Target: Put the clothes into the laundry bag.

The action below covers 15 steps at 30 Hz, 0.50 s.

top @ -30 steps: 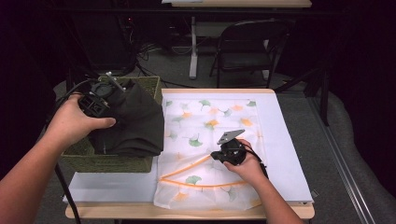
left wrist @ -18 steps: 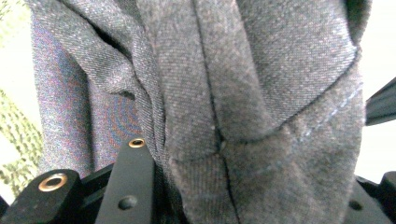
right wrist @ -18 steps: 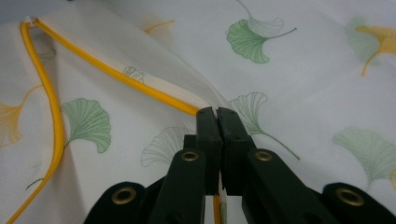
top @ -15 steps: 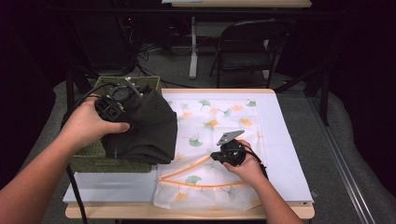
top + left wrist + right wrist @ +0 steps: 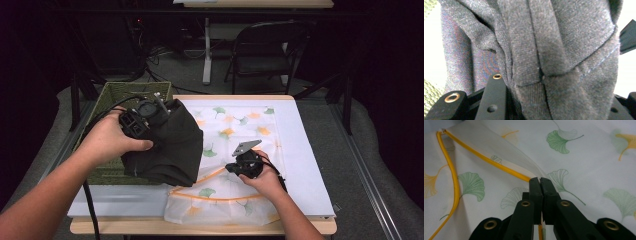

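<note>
Both grippers grip fabric. Nearest, at 5 o'clock on the table [image 5: 305, 165], the right gripper [image 5: 239, 167] has its jaws pinched together on the orange-piped edge [image 5: 499, 166] of the leaf-print cloth [image 5: 235, 125]; its own view shows that seam. At 10 o'clock, the left gripper [image 5: 159, 104] clamps the dark garment [image 5: 554, 50], which hangs over the green basket [image 5: 117, 92].

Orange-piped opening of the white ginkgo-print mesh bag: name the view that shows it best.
The right gripper view: the orange piping fills the foreground, pinched by the right tool. The high view shows it small; the left gripper view has dark cloth.
</note>
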Tool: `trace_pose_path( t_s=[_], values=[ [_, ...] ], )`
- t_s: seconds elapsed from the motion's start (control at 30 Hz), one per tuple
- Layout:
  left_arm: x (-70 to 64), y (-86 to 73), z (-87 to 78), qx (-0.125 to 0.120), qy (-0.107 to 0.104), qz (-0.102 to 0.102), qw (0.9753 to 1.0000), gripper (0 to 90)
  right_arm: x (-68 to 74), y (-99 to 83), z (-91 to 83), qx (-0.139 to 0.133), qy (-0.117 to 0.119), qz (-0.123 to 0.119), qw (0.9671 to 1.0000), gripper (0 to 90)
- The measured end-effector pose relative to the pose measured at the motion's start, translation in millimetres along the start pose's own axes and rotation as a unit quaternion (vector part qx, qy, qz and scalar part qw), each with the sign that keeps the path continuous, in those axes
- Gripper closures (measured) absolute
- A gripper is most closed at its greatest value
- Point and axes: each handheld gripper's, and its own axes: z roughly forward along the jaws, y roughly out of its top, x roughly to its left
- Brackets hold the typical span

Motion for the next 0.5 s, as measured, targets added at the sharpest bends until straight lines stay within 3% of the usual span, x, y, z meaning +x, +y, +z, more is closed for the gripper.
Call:
trace_pose_path(
  t_s=[0.27,0.3,0.5],
  values=[
    [-8.6,4.1,7.9,0.009,-0.004,0.017,0.9998,60.1,0.2,-0.2,-0.1,0.001,0.0,0.009,1.0,88.4],
    [-9.7,4.6,8.6,0.01,-0.004,0.019,0.9998,60.1,-1.5,0.0,0.6,-0.001,0.002,-0.002,1.0,88.4],
    [-17.6,9.5,15.5,0.011,-0.009,0.029,0.9995,60.1,-2.0,-0.2,1.6,0.0,0.001,0.003,1.0,88.4]
  ],
)
